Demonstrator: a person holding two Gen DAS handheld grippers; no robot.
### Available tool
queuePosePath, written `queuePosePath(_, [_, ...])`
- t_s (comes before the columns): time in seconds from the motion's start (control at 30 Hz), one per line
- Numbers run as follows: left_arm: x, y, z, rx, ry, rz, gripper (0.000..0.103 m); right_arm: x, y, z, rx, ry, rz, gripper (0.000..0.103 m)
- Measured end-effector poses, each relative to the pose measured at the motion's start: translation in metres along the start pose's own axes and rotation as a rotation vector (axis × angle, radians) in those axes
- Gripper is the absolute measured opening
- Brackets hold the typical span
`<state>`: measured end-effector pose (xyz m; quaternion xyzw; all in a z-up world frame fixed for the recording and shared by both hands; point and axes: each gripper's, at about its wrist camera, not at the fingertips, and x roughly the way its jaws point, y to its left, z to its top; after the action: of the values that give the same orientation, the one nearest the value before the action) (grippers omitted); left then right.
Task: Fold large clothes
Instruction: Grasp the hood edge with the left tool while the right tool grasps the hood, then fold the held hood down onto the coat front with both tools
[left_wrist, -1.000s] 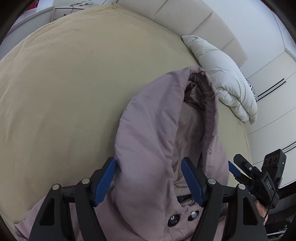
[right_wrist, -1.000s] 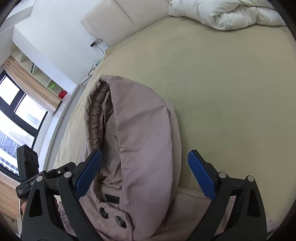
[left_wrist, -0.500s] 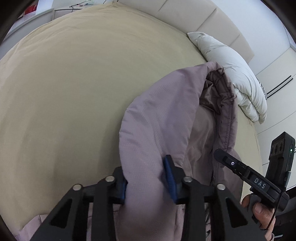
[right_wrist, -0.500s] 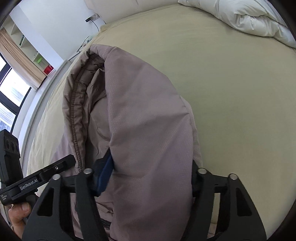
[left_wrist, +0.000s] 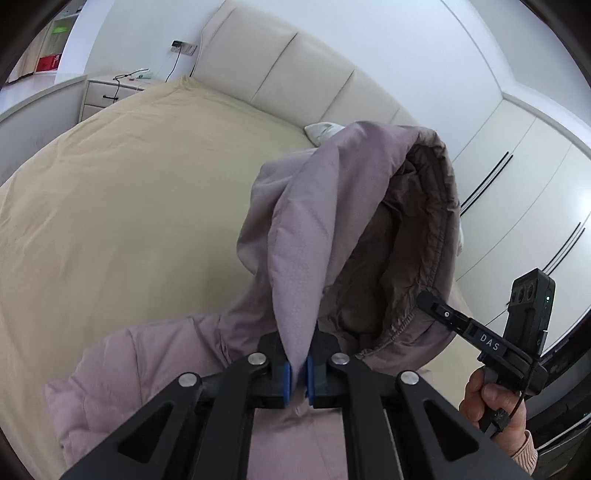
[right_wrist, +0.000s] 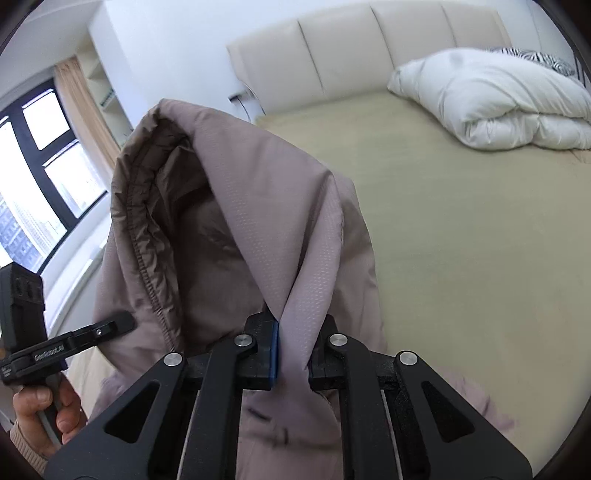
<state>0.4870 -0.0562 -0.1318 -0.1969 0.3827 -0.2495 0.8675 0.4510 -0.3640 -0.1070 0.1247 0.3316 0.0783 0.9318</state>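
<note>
A mauve padded hooded jacket (left_wrist: 332, 206) is held up off the beige bed (left_wrist: 129, 206). My left gripper (left_wrist: 298, 380) is shut on the outer fabric at one side of the hood. My right gripper (right_wrist: 291, 350) is shut on the fabric at the hood's other side (right_wrist: 258, 206). The hood stands upright between them, its darker lining (left_wrist: 388, 258) facing inward. The jacket body (left_wrist: 122, 369) hangs below, mostly hidden. Each gripper shows in the other's view, the right one (left_wrist: 480, 336) and the left one (right_wrist: 55, 347).
A cream padded headboard (right_wrist: 369, 48) is at the far side. A folded white duvet (right_wrist: 498, 99) lies at the bed's far right. A nightstand (left_wrist: 110, 88) stands at the left, wardrobe doors (left_wrist: 517, 177) at the right, and a window (right_wrist: 33, 166) on the left wall.
Both grippers went from open around the hood to shut on its fabric, then rose. The hood has come up off the bed and the view tilted toward the headboard.
</note>
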Motion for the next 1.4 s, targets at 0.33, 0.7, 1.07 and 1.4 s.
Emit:
queuePosePath(0.33, [-0.076,0.010,-0.120,-0.085,0.013,0.001,0.009,-0.107,0.002,-0.144,0.060,0.047,0.022,0.010])
queuePosePath(0.7, [-0.158,-0.013,-0.141,-0.034,-0.068,0.028,0.027,-0.181,-0.052,-0.229,0.324,0.045,-0.031,0.011])
queuePosePath(1.07, [-0.089,-0.083,-0.112,0.272,0.042,0.038,0.045,-0.193,0.003,-0.159,0.222,-0.003,0.213,0.078])
queuePosePath(1.4, [-0.093,-0.009,-0.109,0.073,-0.034,0.179,0.092,-0.145,-0.075,-0.152,0.505,0.070,0.126,0.078])
